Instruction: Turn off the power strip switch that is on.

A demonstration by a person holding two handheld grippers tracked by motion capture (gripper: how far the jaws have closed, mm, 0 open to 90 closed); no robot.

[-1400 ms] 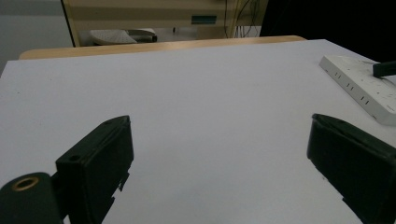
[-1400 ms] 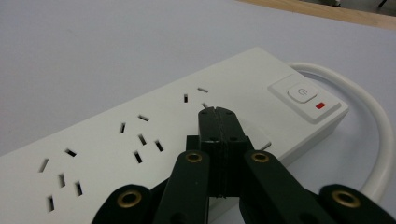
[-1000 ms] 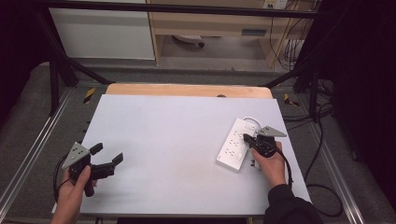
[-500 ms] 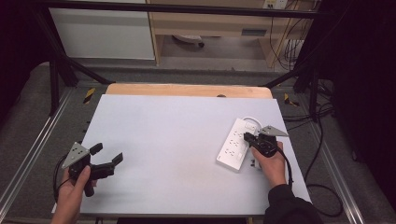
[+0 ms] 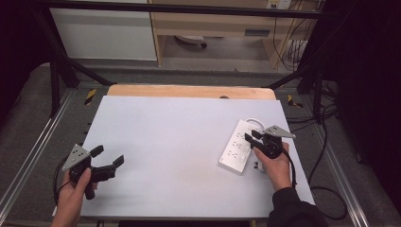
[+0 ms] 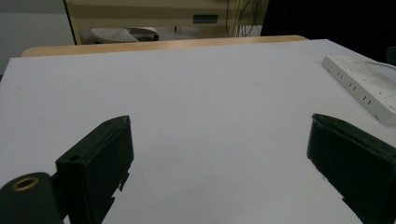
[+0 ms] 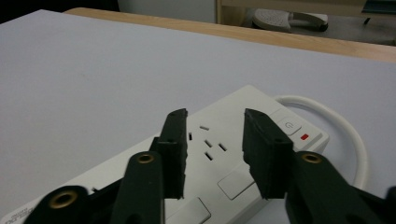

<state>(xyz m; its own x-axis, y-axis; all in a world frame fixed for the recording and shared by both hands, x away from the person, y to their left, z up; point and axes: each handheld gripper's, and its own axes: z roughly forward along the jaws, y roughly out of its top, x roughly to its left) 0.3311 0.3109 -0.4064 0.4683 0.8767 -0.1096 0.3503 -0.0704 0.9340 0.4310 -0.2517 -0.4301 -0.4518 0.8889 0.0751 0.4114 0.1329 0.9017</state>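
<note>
Hovering over the power strip (image 7: 233,154), the right gripper (image 7: 212,140) has its jaws part-open, just been opening, nothing gripped. Strip: white, flat, long; several sockets, switch with red mark, white cord looped at far end. Lies near bench (image 5: 179,142) right edge. Left gripper (image 6: 219,158) wide open, empty, at near-left corner.

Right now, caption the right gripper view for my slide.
Right claw, half open, poised over white power strip on the table.
</note>
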